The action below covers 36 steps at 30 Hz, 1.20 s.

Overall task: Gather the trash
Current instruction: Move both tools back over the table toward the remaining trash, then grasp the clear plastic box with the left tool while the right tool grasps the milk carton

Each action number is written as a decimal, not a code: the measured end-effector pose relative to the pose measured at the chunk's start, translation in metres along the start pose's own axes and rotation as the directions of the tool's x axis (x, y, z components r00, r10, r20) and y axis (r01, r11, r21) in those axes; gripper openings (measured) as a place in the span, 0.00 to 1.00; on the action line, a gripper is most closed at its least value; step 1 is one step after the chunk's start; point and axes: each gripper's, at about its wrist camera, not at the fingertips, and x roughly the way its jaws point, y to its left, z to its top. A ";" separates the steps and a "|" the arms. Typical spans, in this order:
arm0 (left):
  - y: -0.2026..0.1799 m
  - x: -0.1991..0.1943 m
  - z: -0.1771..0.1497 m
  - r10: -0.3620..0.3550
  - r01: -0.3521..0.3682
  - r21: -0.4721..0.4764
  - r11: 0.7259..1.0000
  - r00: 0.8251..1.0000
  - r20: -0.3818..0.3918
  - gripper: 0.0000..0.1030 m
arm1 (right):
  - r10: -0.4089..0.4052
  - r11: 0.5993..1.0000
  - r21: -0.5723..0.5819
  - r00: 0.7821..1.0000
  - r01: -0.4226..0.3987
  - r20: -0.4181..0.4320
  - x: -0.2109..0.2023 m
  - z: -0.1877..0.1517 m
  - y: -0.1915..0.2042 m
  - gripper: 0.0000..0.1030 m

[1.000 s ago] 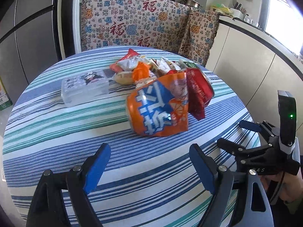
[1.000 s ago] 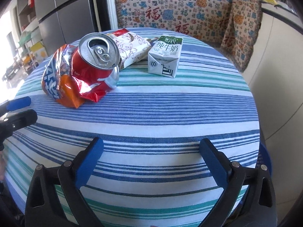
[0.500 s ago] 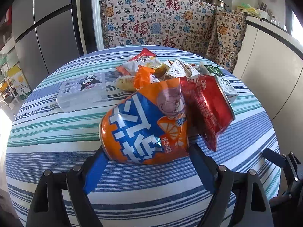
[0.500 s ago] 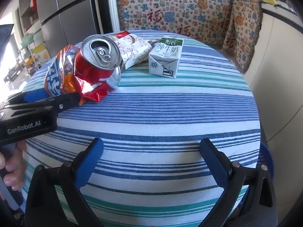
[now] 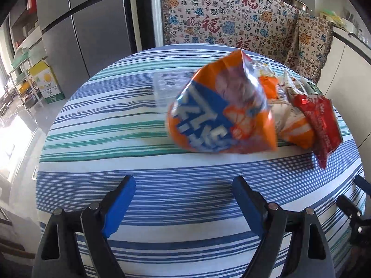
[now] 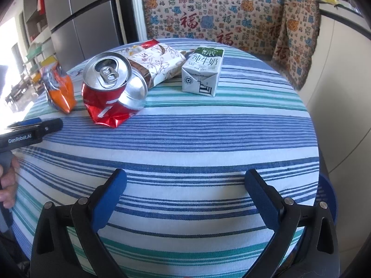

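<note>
Trash pile: orange snack bag, crushed red can and milk carton lie far on the striped table. Left gripper and right gripper hover near, jaws spread, empty.

Readable text
"纯牛奶" is printed on the milk carton; "GenRobot.AI" on the left gripper; "福" on the cloth.

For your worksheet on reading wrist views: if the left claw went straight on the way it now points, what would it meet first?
Probably the striped tablecloth first, as the open left claw tilts downward; the orange snack bag lies just beyond. Depth is uncertain.
</note>
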 end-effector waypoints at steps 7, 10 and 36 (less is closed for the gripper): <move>-0.007 -0.013 -0.013 -0.099 0.098 0.044 0.994 0.995 0.023 0.85 | -0.022 1.000 -0.005 1.000 0.022 -0.011 0.002 0.002 0.002 0.99; -0.017 -0.014 -0.012 -0.112 0.110 0.079 0.991 0.993 0.031 0.85 | -0.022 1.000 -0.006 1.000 0.022 -0.011 0.002 0.002 0.002 0.99; 0.038 0.083 0.107 -0.279 0.291 0.387 0.875 0.956 -0.087 0.93 | -0.034 0.999 0.003 0.999 0.034 -0.010 0.003 0.004 0.002 0.99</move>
